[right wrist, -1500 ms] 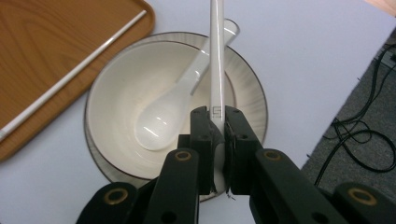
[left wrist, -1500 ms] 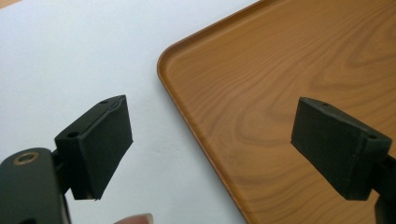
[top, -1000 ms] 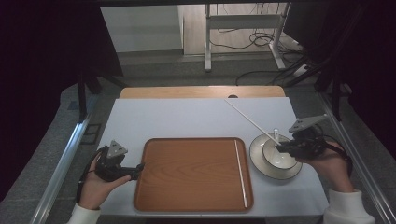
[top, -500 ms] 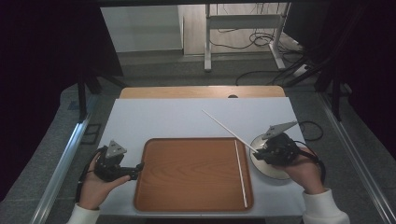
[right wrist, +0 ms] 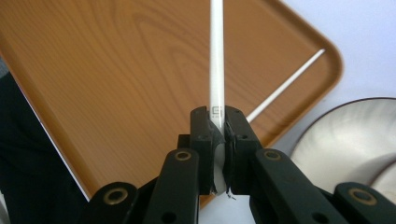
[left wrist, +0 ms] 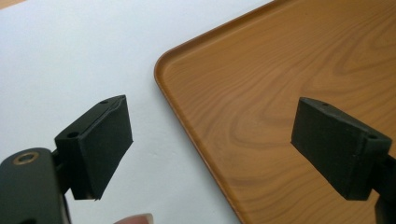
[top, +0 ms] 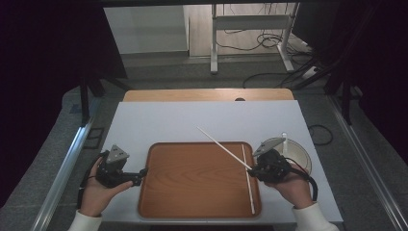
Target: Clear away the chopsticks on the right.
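Surface: white table top [top: 159, 122] under a dark surround, with a wooden strip along its far edge and cables on the floor beyond at 12 o'clock.
Left gripper: left gripper [top: 140, 173] rests at 9 o'clock of the tray, jaws spread wide with nothing between them — one over the white top, one over the wood, straddling the tray's rim, probably parked or placed to steady it.
Tray: wood-grain tray [top: 192, 192] sits at the near centre of the table.
Laid chopstick: one white chopstick [top: 248, 178] lies flat inside the tray along its 3 o'clock edge, running near to far.
Held chopstick: second chopstick [top: 222, 147] is pinched at one end, its free end slanting toward 10 o'clock above the tray — likely to be laid beside the first.
Right gripper: right gripper [top: 253, 169] is clamped tight on that stick.
Bowl: pale bowl [top: 302, 155] stands just off the tray at 3 o'clock, a white utensil in it.
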Demonstrator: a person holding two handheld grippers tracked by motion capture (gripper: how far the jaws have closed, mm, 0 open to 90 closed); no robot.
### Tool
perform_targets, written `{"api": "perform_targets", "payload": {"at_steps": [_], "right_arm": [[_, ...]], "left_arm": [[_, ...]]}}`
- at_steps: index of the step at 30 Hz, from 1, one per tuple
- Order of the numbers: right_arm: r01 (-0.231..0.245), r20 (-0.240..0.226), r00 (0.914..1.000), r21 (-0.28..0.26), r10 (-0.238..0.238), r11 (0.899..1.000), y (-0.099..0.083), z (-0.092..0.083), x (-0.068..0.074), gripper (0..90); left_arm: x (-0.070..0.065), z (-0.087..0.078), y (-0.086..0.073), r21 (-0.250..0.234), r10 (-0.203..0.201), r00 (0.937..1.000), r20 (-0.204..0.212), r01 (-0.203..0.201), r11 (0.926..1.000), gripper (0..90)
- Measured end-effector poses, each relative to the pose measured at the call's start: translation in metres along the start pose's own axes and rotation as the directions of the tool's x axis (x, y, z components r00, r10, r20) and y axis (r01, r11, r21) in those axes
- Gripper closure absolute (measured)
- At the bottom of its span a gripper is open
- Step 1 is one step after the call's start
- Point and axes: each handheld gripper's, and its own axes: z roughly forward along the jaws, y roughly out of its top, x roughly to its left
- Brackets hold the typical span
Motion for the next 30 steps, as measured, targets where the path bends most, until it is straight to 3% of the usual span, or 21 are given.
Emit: {"api": "perform_targets", "payload": {"at_steps": [12,17,25,30], "right_arm": [[0.001,0.018,0.9998,0.073,-0.002,0.997,-0.004,0.033,0.022,83.7],[0.008,0.009,0.9999,0.120,-0.009,0.993,-0.007,0.049,0.025,83.7],[0.006,0.029,0.9995,0.185,-0.012,0.983,-0.013,0.062,0.029,83.4],[0.008,0.031,0.9994,0.196,-0.015,0.981,-0.014,0.065,0.031,83.1]], "left_arm": [[-0.002,0.000,0.001,-0.005,-0.002,1.0000,-0.009,0.002,1.0000,12.2],[0.000,0.002,0.001,0.001,-0.001,1.0000,-0.008,0.001,1.0000,12.2],[0.000,0.004,0.003,0.003,0.005,1.0000,0.000,-0.005,1.0000,12.2],[0.000,0.005,0.003,0.004,0.005,1.0000,-0.001,-0.005,1.0000,12.2]]}}
